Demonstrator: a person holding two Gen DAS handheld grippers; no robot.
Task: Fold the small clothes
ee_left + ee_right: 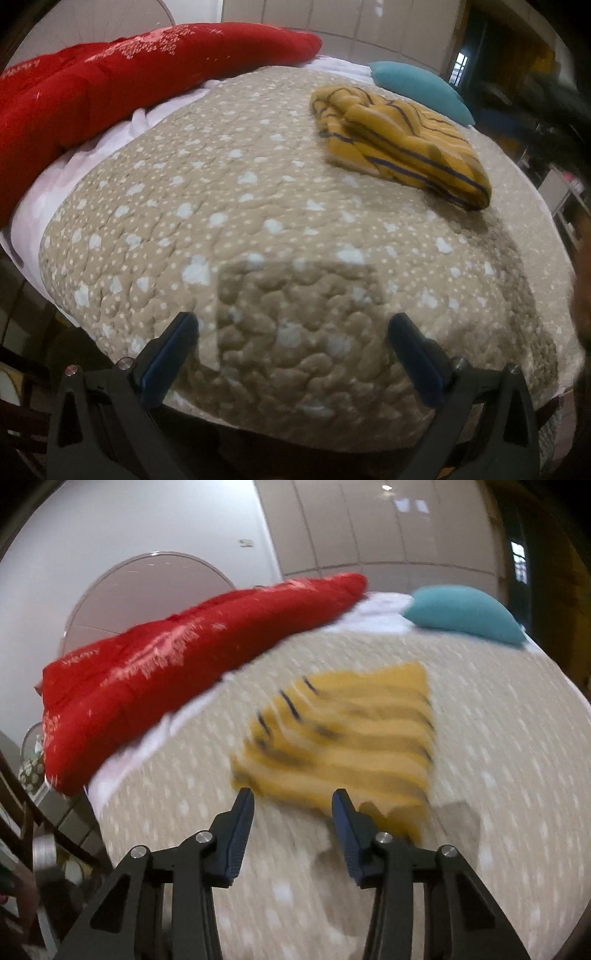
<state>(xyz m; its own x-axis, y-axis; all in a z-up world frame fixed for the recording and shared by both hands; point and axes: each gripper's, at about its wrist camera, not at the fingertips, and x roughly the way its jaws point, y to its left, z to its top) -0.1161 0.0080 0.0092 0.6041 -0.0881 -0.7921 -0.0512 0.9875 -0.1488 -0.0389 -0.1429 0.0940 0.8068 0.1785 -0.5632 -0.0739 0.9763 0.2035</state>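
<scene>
A small yellow garment with dark stripes (402,144) lies folded on the beige spotted quilt (229,206), at the far right in the left wrist view. My left gripper (291,325) is open and empty, low over the quilt near its front edge, well short of the garment. In the blurred right wrist view the garment (343,734) lies just beyond my right gripper (293,799), which is open and empty, with its fingertips at the garment's near edge.
A red padded blanket (110,77) lies along the left side of the bed over a white sheet (110,147); it also shows in the right wrist view (177,657). A teal pillow (417,86) sits behind the garment. Dark furniture stands at the right.
</scene>
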